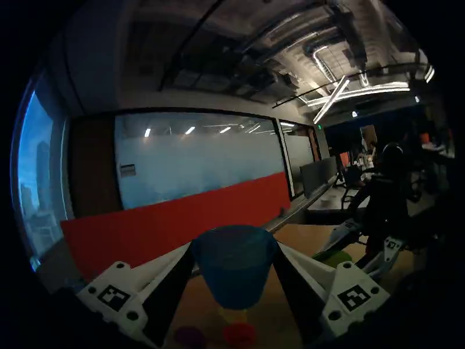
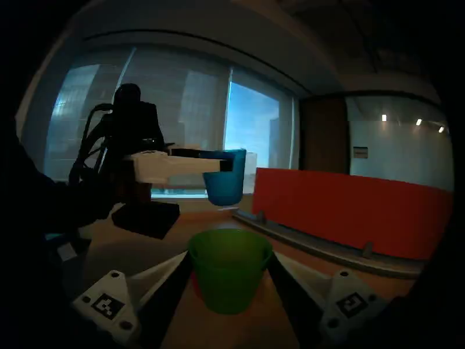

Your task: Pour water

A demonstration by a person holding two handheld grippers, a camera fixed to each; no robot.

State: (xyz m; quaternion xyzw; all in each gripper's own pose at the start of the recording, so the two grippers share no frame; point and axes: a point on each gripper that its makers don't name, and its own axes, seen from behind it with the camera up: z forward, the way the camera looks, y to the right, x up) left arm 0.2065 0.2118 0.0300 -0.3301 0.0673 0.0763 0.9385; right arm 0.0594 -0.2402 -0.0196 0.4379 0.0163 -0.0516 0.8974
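Note:
A blue cup (image 1: 235, 264) stands upright between the fingers of my left gripper (image 1: 235, 256), which is shut on it above the wooden table (image 1: 302, 234). In the right gripper view the same blue cup (image 2: 224, 177) hangs upright in the left gripper (image 2: 224, 164), higher up and farther off. My right gripper (image 2: 229, 264) is shut on an upright green cup (image 2: 229, 273). The left gripper view shows that green cup (image 1: 332, 257) low at the right, in the right gripper (image 1: 354, 241). I cannot see any water in either cup.
Small purple (image 1: 189, 335), red (image 1: 239, 333) and yellow (image 1: 232, 315) cups sit on the table under the blue cup. A red partition (image 2: 349, 209) runs along the table's far edge. A black block (image 2: 145, 218) rests on the table (image 2: 145, 250) near the windows.

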